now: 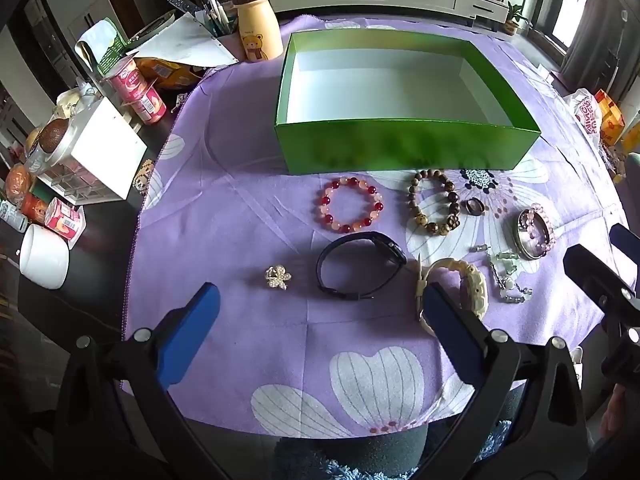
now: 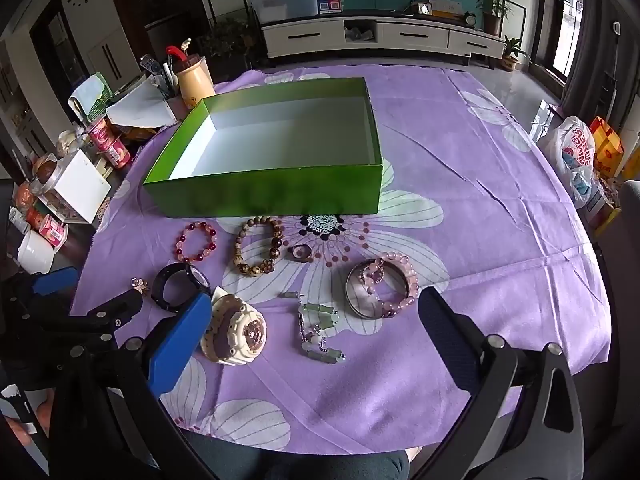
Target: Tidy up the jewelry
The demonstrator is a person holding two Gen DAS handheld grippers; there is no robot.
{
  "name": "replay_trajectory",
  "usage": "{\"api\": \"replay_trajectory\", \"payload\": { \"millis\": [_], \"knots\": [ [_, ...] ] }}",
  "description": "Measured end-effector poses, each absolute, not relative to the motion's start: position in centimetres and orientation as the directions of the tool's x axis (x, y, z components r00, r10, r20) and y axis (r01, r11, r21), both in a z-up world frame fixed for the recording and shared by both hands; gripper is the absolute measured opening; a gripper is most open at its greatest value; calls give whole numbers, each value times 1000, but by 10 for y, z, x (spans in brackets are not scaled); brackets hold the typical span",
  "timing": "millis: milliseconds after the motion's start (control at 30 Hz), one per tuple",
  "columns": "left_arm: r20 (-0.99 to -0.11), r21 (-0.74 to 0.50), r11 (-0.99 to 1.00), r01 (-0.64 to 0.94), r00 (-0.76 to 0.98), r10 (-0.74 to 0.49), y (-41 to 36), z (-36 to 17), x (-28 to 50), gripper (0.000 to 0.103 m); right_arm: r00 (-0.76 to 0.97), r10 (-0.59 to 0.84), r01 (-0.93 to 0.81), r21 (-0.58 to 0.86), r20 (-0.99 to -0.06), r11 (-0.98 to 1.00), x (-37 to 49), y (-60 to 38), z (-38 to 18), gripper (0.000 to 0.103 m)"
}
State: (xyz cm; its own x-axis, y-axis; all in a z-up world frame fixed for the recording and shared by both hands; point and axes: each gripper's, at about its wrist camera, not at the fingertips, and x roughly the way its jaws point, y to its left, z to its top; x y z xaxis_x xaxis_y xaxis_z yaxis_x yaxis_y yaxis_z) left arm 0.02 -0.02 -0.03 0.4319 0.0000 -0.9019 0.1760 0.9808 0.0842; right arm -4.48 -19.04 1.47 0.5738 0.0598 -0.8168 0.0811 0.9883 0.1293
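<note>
On the surface, a purple flowered cloth [image 2: 460,208] carries an open green box [image 2: 264,196], empty and white inside, with the jewelry laid out on the cloth in front of its near wall. Closest to the box lie a red and pink bead bracelet [image 1: 352,204], a brown wooden bead bracelet [image 1: 434,208] just beside it, and a small dark ring [image 1: 475,206] further right. A silver bangle [image 2: 378,290] sits to the right with a pink bead bracelet [image 2: 394,284] lying across it, the two touching. Nearer the camera, a pearl brooch [image 1: 278,277] rests alone on the left, well apart from the box, then a black watch [image 1: 360,266], a cream watch [image 2: 236,330] and a pale green bead chain [image 2: 320,332].

The left tool [image 1: 318,312] hovers above the cloth with its blue fingers [image 1: 188,336] spread wide; the brooch and black watch lie ahead between them, untouched, and the right finger covers part of the cream watch. The right tool [image 2: 316,328] is likewise spread wide and holds nothing, with the cream watch just beside its left finger, the green chain between the fingers and the bangle near its right one.

Left of the cloth stand a yellow bear bottle [image 1: 256,26], yoghurt cups [image 1: 138,92], a white mug [image 1: 42,258] and other clutter.
</note>
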Motion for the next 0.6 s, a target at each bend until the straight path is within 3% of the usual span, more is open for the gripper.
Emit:
{"api": "replay_trajectory", "payload": {
  "millis": [600],
  "knots": [
    [-899, 73, 982, 176, 438, -12, 3, 1, -1, 101, 572, 57, 80, 124, -818, 989, -45, -188, 15, 102]
  ]
}}
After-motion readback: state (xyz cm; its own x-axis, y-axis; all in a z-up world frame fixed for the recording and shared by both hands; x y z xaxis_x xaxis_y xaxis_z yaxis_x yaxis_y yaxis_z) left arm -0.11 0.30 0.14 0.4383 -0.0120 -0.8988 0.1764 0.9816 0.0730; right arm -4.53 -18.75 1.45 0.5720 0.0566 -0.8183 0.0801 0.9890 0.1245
